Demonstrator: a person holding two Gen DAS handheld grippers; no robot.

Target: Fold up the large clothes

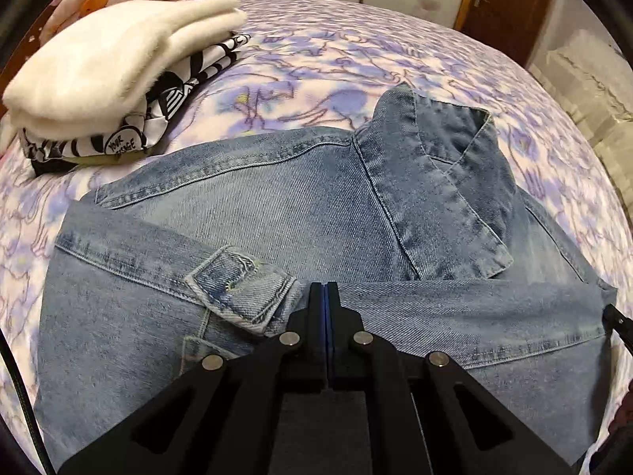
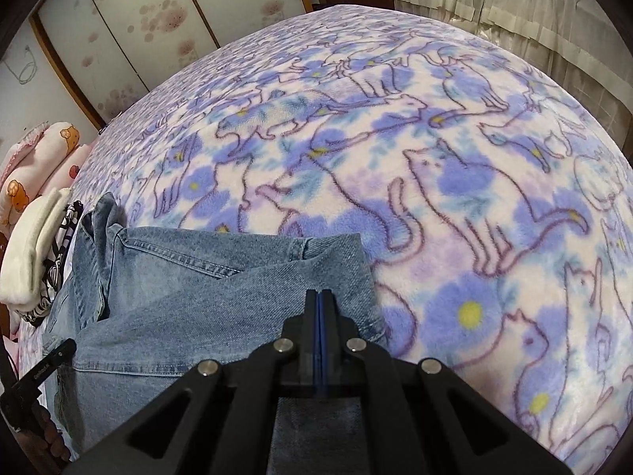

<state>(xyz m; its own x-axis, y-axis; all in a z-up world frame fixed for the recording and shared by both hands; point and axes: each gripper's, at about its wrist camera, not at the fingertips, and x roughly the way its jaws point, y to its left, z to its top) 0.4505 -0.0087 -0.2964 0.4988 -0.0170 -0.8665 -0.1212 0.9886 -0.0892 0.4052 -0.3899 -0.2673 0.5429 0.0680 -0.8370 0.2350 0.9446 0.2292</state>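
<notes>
A blue denim jacket (image 1: 277, 206) lies partly folded on the bed, collar (image 1: 439, 182) standing up at the right and a sleeve cuff (image 1: 241, 297) laid across the front. My left gripper (image 1: 324, 285) hovers over its middle, just right of the cuff, shut, with no cloth seen between the pads. In the right wrist view the jacket (image 2: 205, 285) fills the lower left. My right gripper (image 2: 320, 293) is shut above the jacket's right edge, also with nothing visible in it. The left gripper's tip (image 2: 47, 360) shows at that view's left edge.
A purple fleece blanket with cats (image 2: 455, 182) covers the bed. A stack of folded clothes (image 1: 118, 63), white fleece on a black-and-white print, sits far left of the jacket. Pink pillows (image 2: 43, 158) lie behind it. Wardrobe doors (image 2: 130, 19) and curtains (image 2: 514, 8) line the far side.
</notes>
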